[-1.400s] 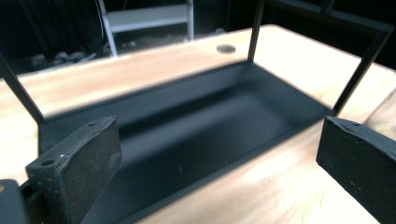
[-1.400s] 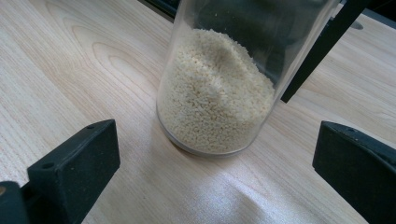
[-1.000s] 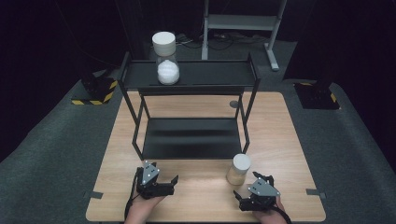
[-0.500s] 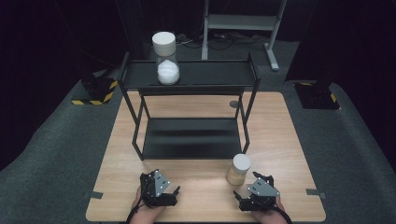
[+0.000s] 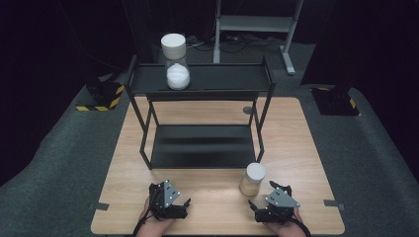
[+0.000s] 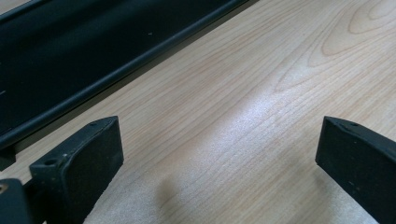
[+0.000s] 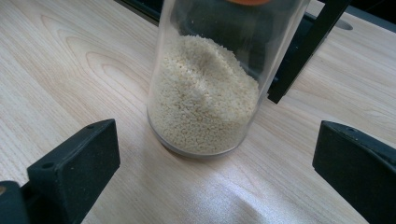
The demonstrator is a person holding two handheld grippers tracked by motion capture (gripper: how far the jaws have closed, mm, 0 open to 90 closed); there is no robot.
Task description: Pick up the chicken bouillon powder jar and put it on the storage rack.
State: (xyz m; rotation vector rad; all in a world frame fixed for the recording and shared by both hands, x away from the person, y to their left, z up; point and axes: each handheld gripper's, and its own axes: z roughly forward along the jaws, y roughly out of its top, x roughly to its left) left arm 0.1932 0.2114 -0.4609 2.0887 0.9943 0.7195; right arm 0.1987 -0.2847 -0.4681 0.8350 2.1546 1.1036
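Since a second ago my left gripper [image 5: 170, 203] has drawn back toward me and swung its nose toward three o'clock; my right gripper [image 5: 273, 203] and the jar have kept their places. I hold the left one low at the near edge of the pale wooden table [image 5: 207, 219], jaws spread wide over bare wood in the left gripper view, so it stays out of the way while the other hand works.

My right gripper is also wide open, one black jaw to each side in the right gripper view, with nothing between the pads yet. It points at the clear cylindrical jar of pale grains [image 7: 205, 93], which stands upright on the table just beyond the jaw tips, at about eleven o'clock from the gripper in the high view [image 5: 252, 178]. I keep the jaws apart because the jar is broad, and I judge I must push forward to straddle it before closing.

The jar sits near the front right leg of the black metal two-tier shelf [image 5: 202, 148]. On its top tier, at twelve o'clock, a second clear jar with white contents and a pale lid [image 5: 175, 61] stands, which suggests where this one belongs.
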